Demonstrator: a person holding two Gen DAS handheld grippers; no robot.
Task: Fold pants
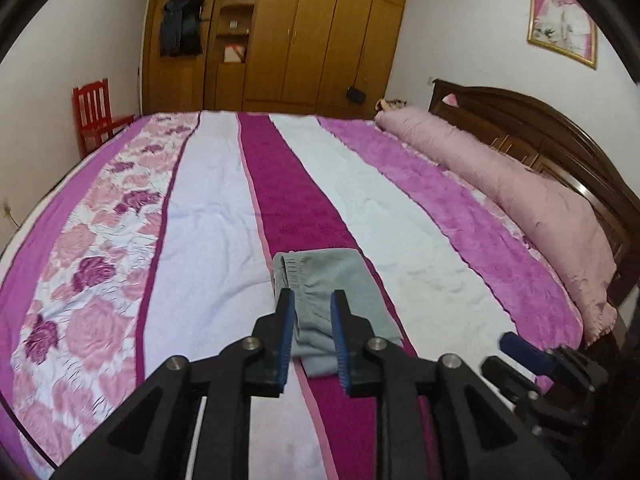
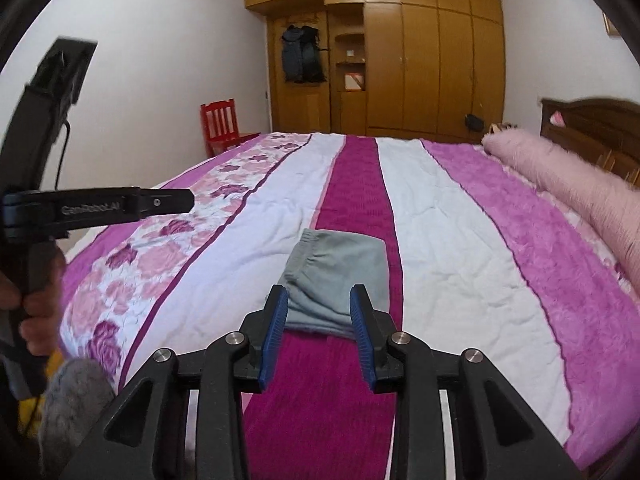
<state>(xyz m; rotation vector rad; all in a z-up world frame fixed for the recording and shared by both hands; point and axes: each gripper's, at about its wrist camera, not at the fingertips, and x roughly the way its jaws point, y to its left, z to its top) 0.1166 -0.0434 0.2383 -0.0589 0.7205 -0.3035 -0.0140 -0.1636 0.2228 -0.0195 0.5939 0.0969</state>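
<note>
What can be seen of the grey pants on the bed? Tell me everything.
The grey pants are folded into a compact, roughly rectangular bundle of soft, fleece-like fabric. The gathered elastic waistband lies on top toward the far left edge, and layered folds show along the near edge. The bundle rests flat on the striped bedspread, mostly on the magenta stripe and overlapping the white one to its left. Nothing else touches it: both sets of jaws are clear of it.

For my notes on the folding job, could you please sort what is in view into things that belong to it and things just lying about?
Belongs to the job:
grey pants, folded on the bedspread
left claw
right claw

Just lying about:
pink rolled blanket
red chair
wardrobe
framed picture
</note>
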